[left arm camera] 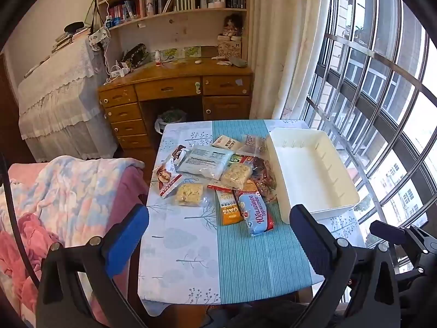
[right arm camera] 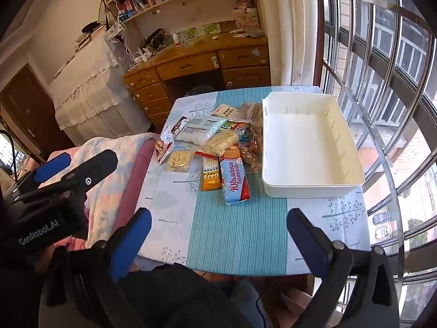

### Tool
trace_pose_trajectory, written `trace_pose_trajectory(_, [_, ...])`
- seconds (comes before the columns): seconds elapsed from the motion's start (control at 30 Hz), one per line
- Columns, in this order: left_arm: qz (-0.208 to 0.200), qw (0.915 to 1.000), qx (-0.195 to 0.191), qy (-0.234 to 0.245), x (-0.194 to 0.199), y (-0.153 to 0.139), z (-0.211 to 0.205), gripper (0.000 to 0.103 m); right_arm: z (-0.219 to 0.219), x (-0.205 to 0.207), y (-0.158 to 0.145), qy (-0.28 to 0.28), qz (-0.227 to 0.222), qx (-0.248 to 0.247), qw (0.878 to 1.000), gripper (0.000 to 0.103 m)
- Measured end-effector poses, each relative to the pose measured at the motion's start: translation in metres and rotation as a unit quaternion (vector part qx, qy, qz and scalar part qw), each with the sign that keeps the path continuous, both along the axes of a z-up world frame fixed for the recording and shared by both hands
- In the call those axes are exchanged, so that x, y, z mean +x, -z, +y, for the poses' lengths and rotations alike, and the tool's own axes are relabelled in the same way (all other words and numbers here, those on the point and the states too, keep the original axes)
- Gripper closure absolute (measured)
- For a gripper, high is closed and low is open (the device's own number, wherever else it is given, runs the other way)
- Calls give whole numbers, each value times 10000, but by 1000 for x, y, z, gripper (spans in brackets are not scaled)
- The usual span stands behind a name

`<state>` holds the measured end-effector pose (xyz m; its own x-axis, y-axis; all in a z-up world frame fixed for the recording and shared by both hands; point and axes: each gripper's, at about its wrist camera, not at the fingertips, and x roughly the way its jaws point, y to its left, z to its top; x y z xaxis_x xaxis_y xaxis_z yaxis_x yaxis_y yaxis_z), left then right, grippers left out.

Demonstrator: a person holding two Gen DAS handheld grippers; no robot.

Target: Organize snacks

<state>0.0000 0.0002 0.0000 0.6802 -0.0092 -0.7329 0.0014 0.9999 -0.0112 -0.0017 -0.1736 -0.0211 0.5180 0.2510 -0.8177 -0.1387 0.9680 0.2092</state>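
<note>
While both tools hang above the near table edge, left wrist view: left gripper (left arm camera: 218, 235) has its blue-padded jaws spread as wide as they go, nothing between the pads, angled down at the small table with a pale tree-print cloth and teal striped runner (left arm camera: 174, 259). Pile of snack packets (left arm camera: 218, 169) sits mid-table, loose and overlapping: light-blue biscuit pack with red Cyrillic lettering (left arm camera: 254, 214) nearest, orange oats sachet (left arm camera: 229, 210) touching its left side, clear bag of pale crumbly pieces (left arm camera: 188, 194) further left. Empty white rectangular plastic bin (left arm camera: 314, 172) sits just right of the pile, upright, near the barred window. Right gripper's black body shows at lower right. Right wrist view: right gripper (right arm camera: 218, 235) equally wide open, holding nothing, above the runner. Same biscuit pack (right arm camera: 235, 180) and oats sachet (right arm camera: 210, 179) lie ahead; white bin (right arm camera: 311, 147) to their right, nothing inside. Left gripper (right arm camera: 79, 164) visible at left over the pink-and-blue blanket (right arm camera: 109, 191), empty.
</note>
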Motion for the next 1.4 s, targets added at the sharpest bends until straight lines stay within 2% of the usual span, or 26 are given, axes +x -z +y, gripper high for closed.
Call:
trace_pose_trajectory(0.27, [-50,10000,-18,13,0,0,0,1,-1,1,1,-28,63,21,10000,3])
trace_pose_trajectory(0.5, [-26,9999,-6,97,3,-10,-19,1,1,1,1,-85,65,45,9999,3])
trace_pose_trajectory(0.73, [-66,9999,-63,128,-2,-4,-11,1,-8,7,6,-158,97,139,9997,3])
trace_pose_trajectory(0.8, [-47,9999,-65,132,1,-2,-20,1,-8,7,7,-172,105,149,9997,3])
trace_pose_trajectory(1.4, [142,9996,-66,-245,1,10,-36,1,-27,22,15,-662,81,392,9970,3])
